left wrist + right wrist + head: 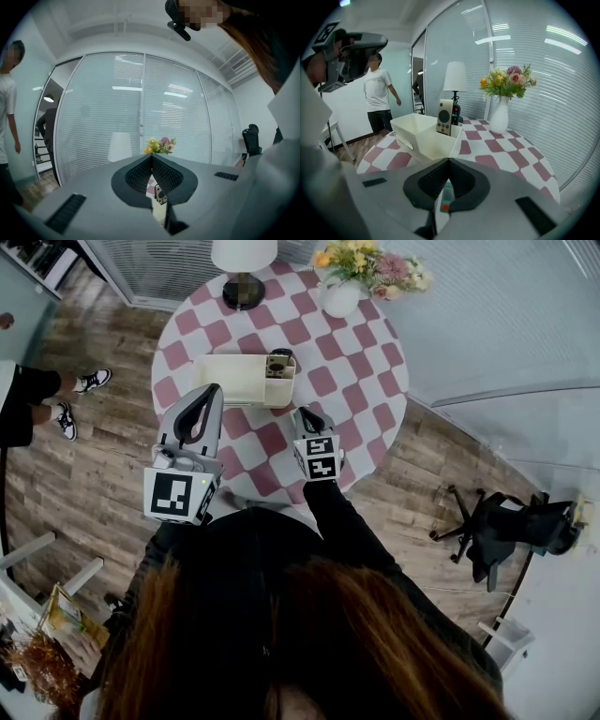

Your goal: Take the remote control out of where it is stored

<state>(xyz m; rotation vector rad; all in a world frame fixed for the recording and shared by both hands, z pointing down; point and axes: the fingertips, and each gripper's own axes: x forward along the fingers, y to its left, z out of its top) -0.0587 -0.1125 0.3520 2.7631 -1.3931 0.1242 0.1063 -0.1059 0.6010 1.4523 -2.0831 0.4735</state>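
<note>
A cream storage box [239, 381] lies on the round pink-and-white checkered table [361, 352]. Two remotes stand upright in its right end compartment: a pale remote [445, 116] and a black remote [455, 114] behind it, seen from above as a dark spot [280, 358]. My right gripper [303, 414] hovers near the table's front edge, just short of the box [424, 133], shut and empty [448, 161]. My left gripper [212, 392] is raised at the box's front left, tilted upward, jaws shut [151, 157] with nothing in them. A remote [160, 193] shows through the gap below its tips.
A white table lamp [243, 263] and a white vase of flowers [342, 287] stand at the table's far side. A glass wall with blinds runs behind. A person [37, 395] stands on the wood floor to the left; a black office chair [497, 526] is at the right.
</note>
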